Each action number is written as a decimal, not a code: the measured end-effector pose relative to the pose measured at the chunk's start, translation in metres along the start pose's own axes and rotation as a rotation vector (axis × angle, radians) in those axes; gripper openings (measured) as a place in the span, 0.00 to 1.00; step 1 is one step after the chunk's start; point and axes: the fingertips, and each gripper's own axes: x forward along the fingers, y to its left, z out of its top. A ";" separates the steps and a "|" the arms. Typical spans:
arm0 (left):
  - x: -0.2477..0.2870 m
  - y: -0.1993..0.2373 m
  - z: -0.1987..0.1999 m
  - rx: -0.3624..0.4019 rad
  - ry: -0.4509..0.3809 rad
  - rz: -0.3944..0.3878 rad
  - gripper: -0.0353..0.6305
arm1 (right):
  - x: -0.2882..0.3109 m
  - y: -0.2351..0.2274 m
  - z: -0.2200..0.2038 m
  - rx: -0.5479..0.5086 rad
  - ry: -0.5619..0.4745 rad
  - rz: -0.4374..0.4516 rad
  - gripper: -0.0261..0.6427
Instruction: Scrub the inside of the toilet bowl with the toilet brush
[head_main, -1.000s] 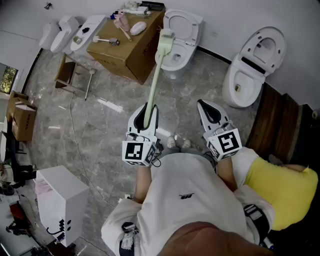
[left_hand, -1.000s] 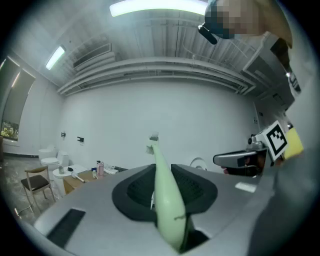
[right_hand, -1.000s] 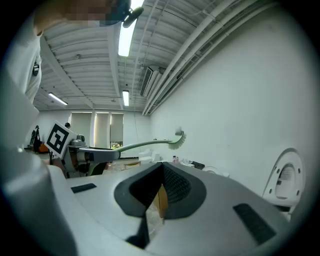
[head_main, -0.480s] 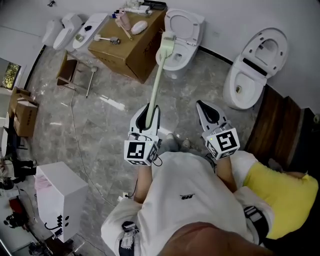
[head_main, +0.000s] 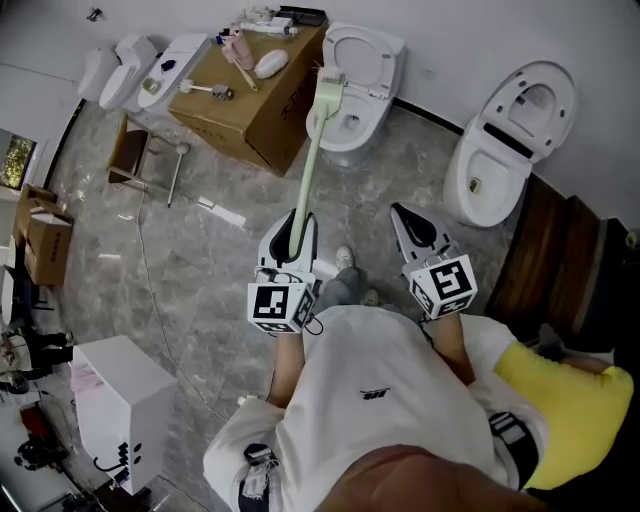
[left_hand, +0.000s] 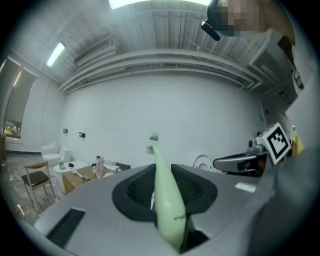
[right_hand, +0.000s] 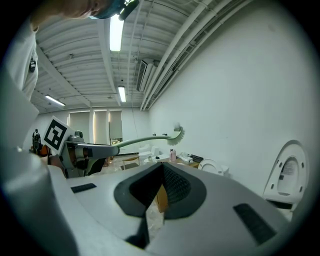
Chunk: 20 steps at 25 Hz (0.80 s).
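My left gripper (head_main: 298, 222) is shut on the handle of a pale green toilet brush (head_main: 312, 160). The brush points away from me, and its bristle head (head_main: 331, 84) is in the air over the left rim of a white toilet (head_main: 362, 72) with its lid up. The left gripper view has the handle (left_hand: 161, 185) clamped between the jaws, with the bristles (left_hand: 152, 139) against the far wall. My right gripper (head_main: 412, 222) is shut and holds nothing. It hangs to the right of the brush, short of the toilet. The right gripper view shows the brush (right_hand: 150, 140) arching across.
A cardboard box (head_main: 262, 98) with bottles and tools on top stands left of the toilet. A second white toilet (head_main: 508, 135) stands at the right beside dark wood panels (head_main: 545, 245). A wooden chair (head_main: 135, 150) and a floor cable (head_main: 150, 290) are at the left, and a white cabinet (head_main: 115, 395) is near me.
The view has crept slightly toward the toilet as a foot steps forward. Both grippers and the brush keep almost the same pose.
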 end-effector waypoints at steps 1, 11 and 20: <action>0.006 0.005 -0.001 -0.003 0.001 0.002 0.21 | 0.007 -0.003 0.000 -0.004 0.004 0.001 0.03; 0.073 0.058 0.002 -0.015 0.024 -0.004 0.21 | 0.085 -0.036 0.010 -0.015 0.037 -0.011 0.03; 0.114 0.108 -0.001 -0.033 0.037 -0.020 0.21 | 0.155 -0.046 0.013 -0.026 0.071 -0.009 0.03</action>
